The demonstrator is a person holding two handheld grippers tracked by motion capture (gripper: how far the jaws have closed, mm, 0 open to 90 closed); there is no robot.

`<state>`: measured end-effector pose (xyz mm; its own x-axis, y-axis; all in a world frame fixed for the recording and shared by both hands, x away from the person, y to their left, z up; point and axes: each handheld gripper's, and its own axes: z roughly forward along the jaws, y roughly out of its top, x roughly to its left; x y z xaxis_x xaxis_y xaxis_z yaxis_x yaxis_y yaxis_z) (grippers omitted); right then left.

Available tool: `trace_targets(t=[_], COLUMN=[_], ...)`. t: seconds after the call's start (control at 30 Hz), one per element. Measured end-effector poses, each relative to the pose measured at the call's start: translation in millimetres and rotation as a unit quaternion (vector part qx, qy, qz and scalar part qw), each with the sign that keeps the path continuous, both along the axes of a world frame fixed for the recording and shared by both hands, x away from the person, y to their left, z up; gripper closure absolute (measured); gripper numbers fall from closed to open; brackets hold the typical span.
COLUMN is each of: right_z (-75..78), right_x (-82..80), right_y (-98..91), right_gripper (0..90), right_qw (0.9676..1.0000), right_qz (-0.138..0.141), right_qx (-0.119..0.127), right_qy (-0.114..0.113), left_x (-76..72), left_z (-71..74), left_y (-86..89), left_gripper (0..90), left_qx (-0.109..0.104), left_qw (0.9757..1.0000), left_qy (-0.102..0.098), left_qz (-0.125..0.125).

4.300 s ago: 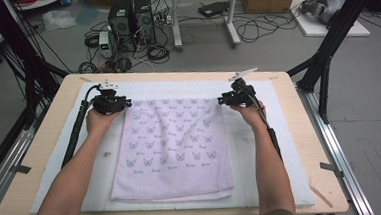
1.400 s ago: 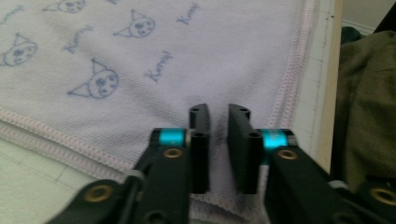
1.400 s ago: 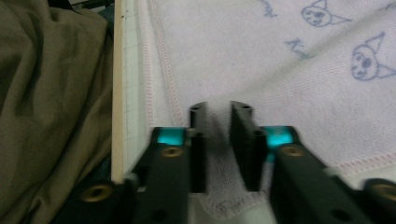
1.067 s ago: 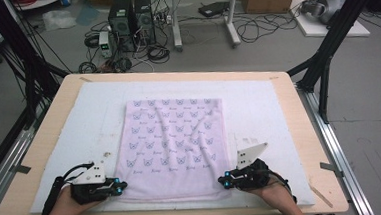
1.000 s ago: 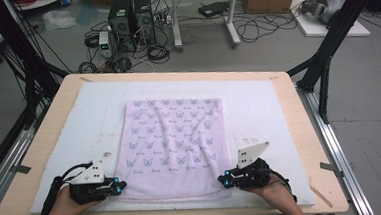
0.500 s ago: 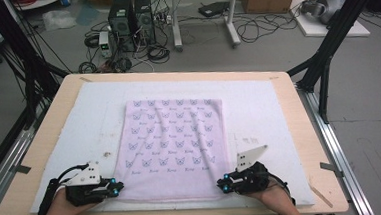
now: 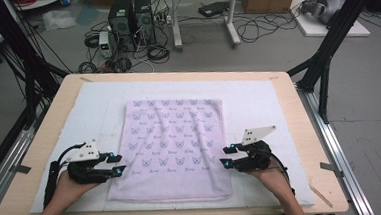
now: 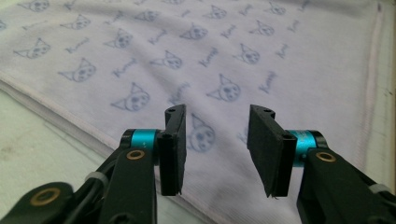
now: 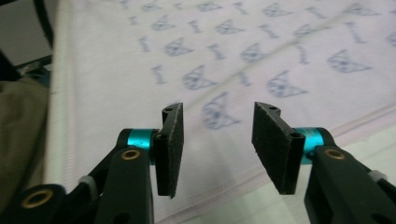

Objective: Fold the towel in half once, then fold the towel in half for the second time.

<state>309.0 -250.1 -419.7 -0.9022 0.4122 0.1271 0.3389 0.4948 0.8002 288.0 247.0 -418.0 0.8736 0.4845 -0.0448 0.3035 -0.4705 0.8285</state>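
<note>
Cloth (image 7: pixel 173 147) lies long axis front to back between left gripper (image 7: pixel 119 168) and right gripper (image 7: pixel 225 157), both just opening, empty, at its near side edges.

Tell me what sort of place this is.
Probably a lab or workshop set up for recording: a wooden table framed by black metal struts, with black computer towers and loose cables on the grey floor.

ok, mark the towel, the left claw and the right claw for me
towel (image 7: pixel 173 138): high view, middle of the printed cloth.
left claw (image 7: pixel 119 163): high view, midway between its fingertips, at the towel's left edge.
right claw (image 7: pixel 226 155): high view, midway between its fingertips, at the towel's right edge.
</note>
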Motion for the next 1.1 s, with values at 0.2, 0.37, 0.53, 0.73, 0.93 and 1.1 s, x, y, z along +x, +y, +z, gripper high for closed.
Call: trace_targets(t=[0.2,0.37,0.53,0.73,0.93,1.1], right_z=[6.1,13.8,19.0,22.8,24.0,30.6], right_x=[22.8,39.2,53.0,64.5,73.5,92.6], right_y=[1.9,-0.6,-2.2,3.6,7.6,11.4], right_gripper=[44.8,44.7,44.0,43.4,43.6,43.6], right_qw=[0.9998,0.9992,0.9989,0.9990,0.9990,0.9989], right_qz=[-0.014,-0.022,-0.024,-0.021,-0.019,-0.022], right_qx=[-0.009,0.012,0.022,0.014,0.009,-0.008], right_qy=[-0.012,-0.033,-0.033,-0.038,-0.039,-0.041], left_x=[18.8,32.7,44.9,54.4,64.5,81.8], left_z=[5.6,10.6,16.4,19.5,24.5,31.4], left_y=[-5.1,-3.6,-4.6,-3.6,-0.7,-1.6], left_gripper=[52.7,51.7,50.0,50.0,50.9,51.1], left_qx=[-0.011,-0.024,-0.025,-0.030,-0.040,-0.028], left_qw=[0.9998,0.9995,0.9993,0.9989,0.9979,0.9977], left_qy=[-0.007,-0.006,-0.008,-0.006,-0.016,-0.021], left_qz=[0.015,0.021,0.028,0.035,0.049,0.058])
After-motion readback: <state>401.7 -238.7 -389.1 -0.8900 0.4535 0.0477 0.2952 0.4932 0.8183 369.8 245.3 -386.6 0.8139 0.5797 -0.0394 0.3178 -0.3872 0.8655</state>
